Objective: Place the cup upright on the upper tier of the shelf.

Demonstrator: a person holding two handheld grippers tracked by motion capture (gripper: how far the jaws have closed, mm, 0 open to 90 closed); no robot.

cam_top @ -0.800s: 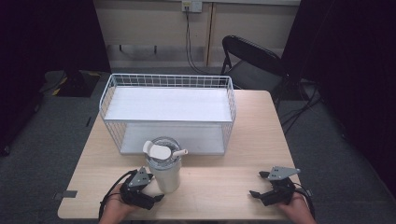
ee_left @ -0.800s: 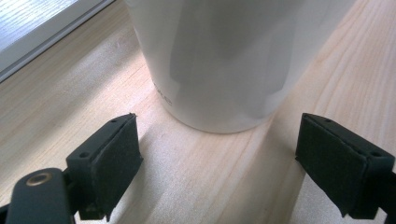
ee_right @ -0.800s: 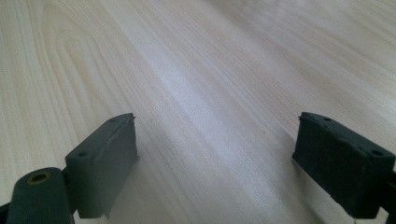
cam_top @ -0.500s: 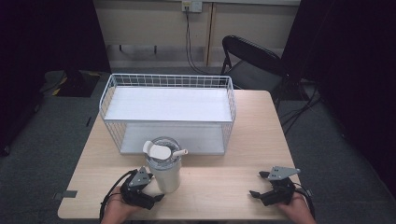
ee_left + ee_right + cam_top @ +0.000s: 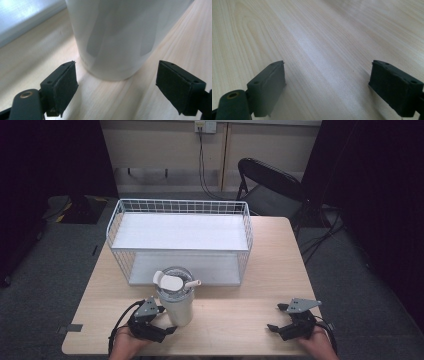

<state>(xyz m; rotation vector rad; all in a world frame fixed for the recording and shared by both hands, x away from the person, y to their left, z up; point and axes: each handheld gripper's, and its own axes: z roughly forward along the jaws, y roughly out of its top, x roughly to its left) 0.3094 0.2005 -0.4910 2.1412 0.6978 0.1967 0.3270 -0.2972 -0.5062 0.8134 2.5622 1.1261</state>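
Note:
A white tumbler (image 5: 176,300) with a clear lid and a cream spout stands upright on the wooden table (image 5: 235,315), just in front of the wire basket. My left gripper (image 5: 165,320) rests on the table at the tumbler's lower left, open. In the left gripper view the tumbler's base (image 5: 115,42) sits just beyond the two pads (image 5: 62,87), a little apart from them. My right gripper (image 5: 276,317) lies open near the table's front right, with bare wood (image 5: 324,62) between its jaws.
A white wire basket (image 5: 180,242) with a white shelf and floor stands across the middle of the table behind the tumbler. A black folding chair (image 5: 272,185) stands beyond the far right corner. Bare wood lies between the two grippers.

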